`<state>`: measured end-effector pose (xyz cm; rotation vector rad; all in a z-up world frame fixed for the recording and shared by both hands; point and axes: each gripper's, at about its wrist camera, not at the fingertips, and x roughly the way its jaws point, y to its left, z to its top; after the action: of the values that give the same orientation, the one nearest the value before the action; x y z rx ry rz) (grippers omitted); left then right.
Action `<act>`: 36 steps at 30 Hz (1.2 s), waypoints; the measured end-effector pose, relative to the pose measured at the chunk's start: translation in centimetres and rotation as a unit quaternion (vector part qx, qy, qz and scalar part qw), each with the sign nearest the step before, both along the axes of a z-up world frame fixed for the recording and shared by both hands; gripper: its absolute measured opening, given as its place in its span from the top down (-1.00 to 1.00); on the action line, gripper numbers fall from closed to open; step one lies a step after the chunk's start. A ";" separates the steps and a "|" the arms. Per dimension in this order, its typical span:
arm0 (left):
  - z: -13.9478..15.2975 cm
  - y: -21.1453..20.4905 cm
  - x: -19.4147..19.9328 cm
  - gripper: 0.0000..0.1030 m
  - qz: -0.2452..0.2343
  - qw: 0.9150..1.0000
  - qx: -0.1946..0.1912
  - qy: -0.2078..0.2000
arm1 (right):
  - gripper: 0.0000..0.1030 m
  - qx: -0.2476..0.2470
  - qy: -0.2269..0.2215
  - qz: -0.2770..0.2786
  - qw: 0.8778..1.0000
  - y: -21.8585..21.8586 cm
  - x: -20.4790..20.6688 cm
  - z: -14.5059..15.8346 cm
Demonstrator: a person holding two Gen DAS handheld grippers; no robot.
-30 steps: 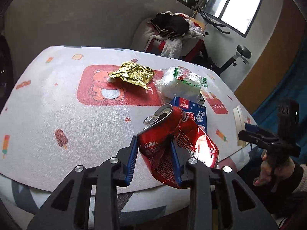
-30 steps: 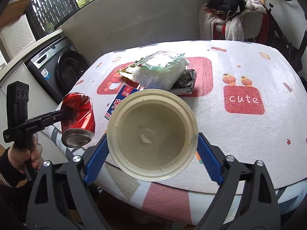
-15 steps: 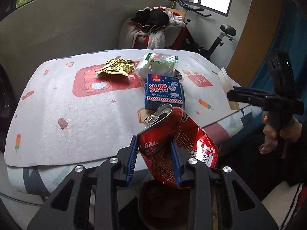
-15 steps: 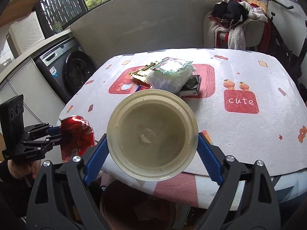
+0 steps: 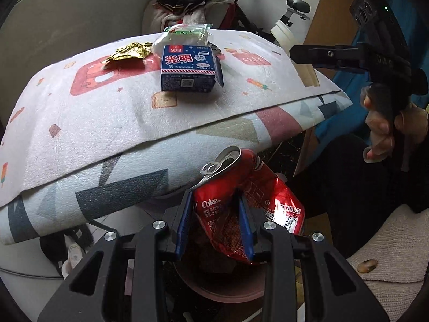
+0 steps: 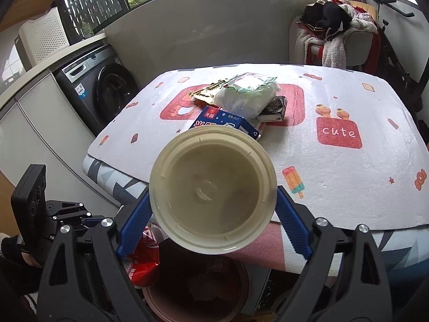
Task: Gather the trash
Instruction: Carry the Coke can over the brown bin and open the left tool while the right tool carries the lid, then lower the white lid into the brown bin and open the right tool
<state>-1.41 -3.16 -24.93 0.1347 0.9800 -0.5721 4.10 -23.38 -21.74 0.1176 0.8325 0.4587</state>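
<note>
Bench [image 6: 335,177] is carrying a box [image 5: 189,68] and wrappers. Bin [image 6: 198,289] is sitting below its edge, holding dark scraps. My right tool [image 6: 211,214] is clamping a cup [image 6: 213,190]; my left tool [image 5: 215,225] is clamping the can [image 5: 241,201] directly over the bin, nearer it.

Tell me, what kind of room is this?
Probably a lived-in home, maybe a laundry or balcony room: a front-loading washing machine by the window, a chair heaped with clothes, and a table under a cartoon cloth.
</note>
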 end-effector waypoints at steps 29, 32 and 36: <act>6.7 5.7 -0.1 -0.88 0.200 0.974 -0.064 -0.079 | -0.70 -0.046 0.067 0.085 0.993 6.0 -3.7 -5.0; 6.5 5.8 0.0 -0.88 0.205 0.974 -0.063 -0.076 | -0.71 -0.056 0.090 0.100 0.989 7.0 -4.3 -6.2; 6.2 6.2 0.1 -0.88 0.214 0.972 -0.065 -0.070 | -0.71 -0.076 0.126 0.108 0.983 7.8 -4.5 -8.1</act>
<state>-1.28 3.06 -18.74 -0.1506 0.8000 -0.2240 -0.42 -15.60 -29.86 -0.0576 1.1327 0.5891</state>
